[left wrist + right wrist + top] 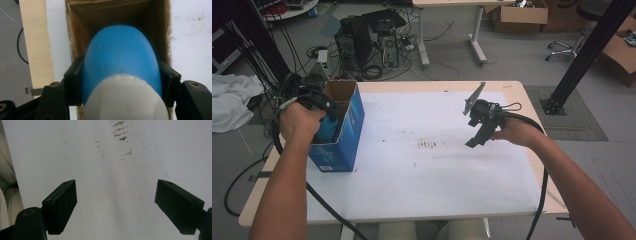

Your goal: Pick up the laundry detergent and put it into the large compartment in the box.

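My left gripper (121,80) is shut on a blue bottle (121,57) with a white cap (125,100), its black pads pressing both sides. The bottle's rounded end points down into an open blue cardboard box (343,127) with brown inner walls (82,37). From above, the left hand and left gripper (319,115) sit at the box's mouth at the table's left, the blue bottle (328,131) partly inside. My right gripper (476,137) hovers over the white sheet at the right. Its jaws stand wide open in the right gripper view (116,206) with nothing between them.
The table (512,86) has a wooden rim and a white sheet (437,170) with brown stains (429,145) in its middle. The box stands near the table's left edge. Black cables trail from both grippers off the front edge. Computers, cables and cardboard boxes lie on the floor behind.
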Available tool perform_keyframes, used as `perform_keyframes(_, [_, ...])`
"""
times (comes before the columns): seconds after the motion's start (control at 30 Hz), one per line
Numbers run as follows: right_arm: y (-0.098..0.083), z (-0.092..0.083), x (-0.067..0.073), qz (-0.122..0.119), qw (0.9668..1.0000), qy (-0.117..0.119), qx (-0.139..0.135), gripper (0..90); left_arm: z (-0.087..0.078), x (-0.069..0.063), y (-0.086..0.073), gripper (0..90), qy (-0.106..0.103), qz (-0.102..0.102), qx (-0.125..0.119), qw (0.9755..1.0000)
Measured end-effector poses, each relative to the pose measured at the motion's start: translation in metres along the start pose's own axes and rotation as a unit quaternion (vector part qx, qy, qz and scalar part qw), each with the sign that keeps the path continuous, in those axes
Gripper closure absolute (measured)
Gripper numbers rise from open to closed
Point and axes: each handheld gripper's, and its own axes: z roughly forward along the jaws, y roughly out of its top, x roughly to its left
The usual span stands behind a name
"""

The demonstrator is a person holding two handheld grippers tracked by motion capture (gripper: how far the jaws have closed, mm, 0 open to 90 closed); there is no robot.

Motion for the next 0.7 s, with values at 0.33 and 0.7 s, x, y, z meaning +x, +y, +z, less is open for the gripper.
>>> perform_keyframes(0.33, [0.002,0.005,0.000,-0.001,1.0000,0.002,0.007,17.8,0.023,-0.003,-0.005,38.1,0.006,0.017,0.011,0.9998])
perform_keyframes(0.7, [0.001,0.007,-0.001,0.001,0.9999,0.004,0.012,17.8,0.033,-0.002,-0.005,38.1,0.004,0.020,0.018,0.9996])
